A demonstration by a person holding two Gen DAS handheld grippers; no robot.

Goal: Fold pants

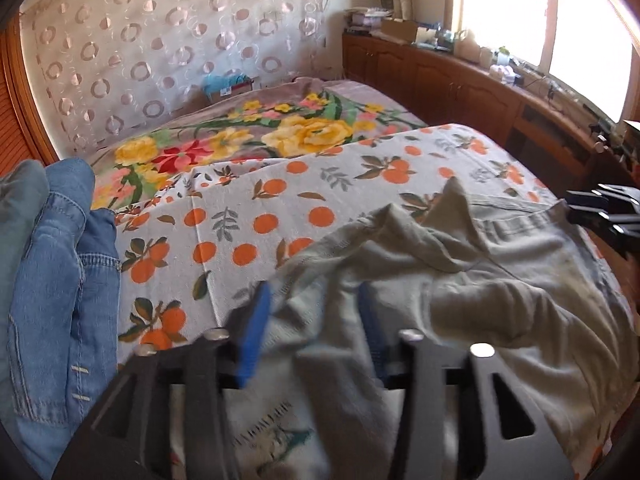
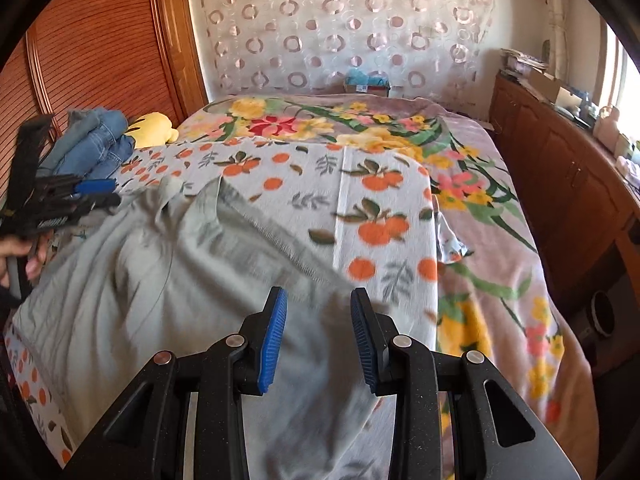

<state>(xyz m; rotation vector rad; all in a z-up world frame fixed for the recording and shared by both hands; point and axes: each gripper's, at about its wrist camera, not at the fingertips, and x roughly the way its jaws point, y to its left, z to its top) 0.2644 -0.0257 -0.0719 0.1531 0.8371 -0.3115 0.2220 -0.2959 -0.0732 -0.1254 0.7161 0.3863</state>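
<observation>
Light grey-green pants (image 1: 460,280) lie crumpled across a sheet printed with oranges (image 1: 248,216) on the bed. In the left wrist view my left gripper (image 1: 314,292) hovers over the pants' near left part. Its blue pads stand apart, and the cloth runs under and between them without being pinched. My right gripper (image 2: 318,294) is over the right side of the pants (image 2: 160,280), jaws apart and nothing pressed between the pads. Each gripper shows in the other's view: the left gripper (image 2: 116,192) at the far left edge, the right gripper (image 1: 570,206) at the far right edge.
A pile of denim jeans (image 1: 60,260) sits on the left of the bed beside a yellow plush toy (image 2: 154,128). A floral blanket (image 2: 480,208) covers the far and right parts of the bed. Wooden cabinets (image 2: 560,168) line the right wall, and a wooden wardrobe (image 2: 100,40) stands left.
</observation>
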